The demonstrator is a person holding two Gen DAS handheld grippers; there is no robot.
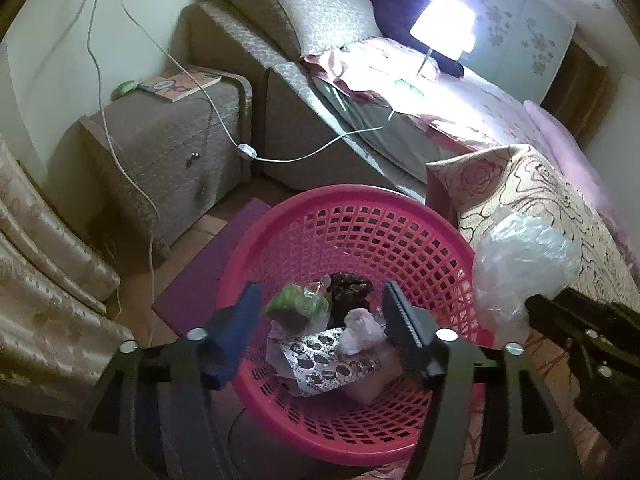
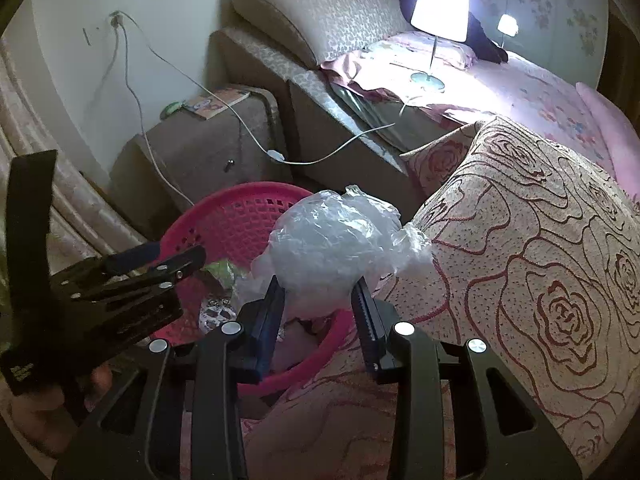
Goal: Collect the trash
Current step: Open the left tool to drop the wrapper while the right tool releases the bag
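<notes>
Two claws are mine. My right gripper (image 2: 318, 292) clenches one crumpled ball of clear plastic (image 2: 332, 240), its two fingers (image 2: 366, 312) pressed against the ball's lower sides. I hold that ball above the near rim of the one pink basket (image 2: 240, 216), just where the rim meets the rose-patterned bedspread (image 2: 540, 260). From the left wrist camera the same plastic (image 1: 524, 268) shows at the basket's right edge, over the bedspread (image 1: 532, 184).

My left gripper (image 1: 320, 320) hangs released over the basket (image 1: 360, 220), its two fingers (image 1: 400, 320) spread wide with nothing between them. In the right wrist view it (image 2: 168, 258) sits to the left, above the basket's far side.

Inside the basket I count five pieces that I can tell apart: one green wrapper (image 1: 298, 300), one dark lump (image 1: 348, 288), one pale wad of tissue (image 1: 362, 330), one silver blister sheet (image 1: 336, 360) and one pinkish piece (image 1: 380, 372) beside it. More may lie beneath; I cannot tell.

Beyond stand one lit lamp (image 1: 442, 26) on the bed, one nightstand (image 1: 168, 152) bearing one book (image 1: 180, 84) and one small green thing (image 1: 124, 88), and white cables (image 1: 140, 184) trailing from the wall. One purple mat (image 1: 208, 264) lies on the floor left of the basket.
</notes>
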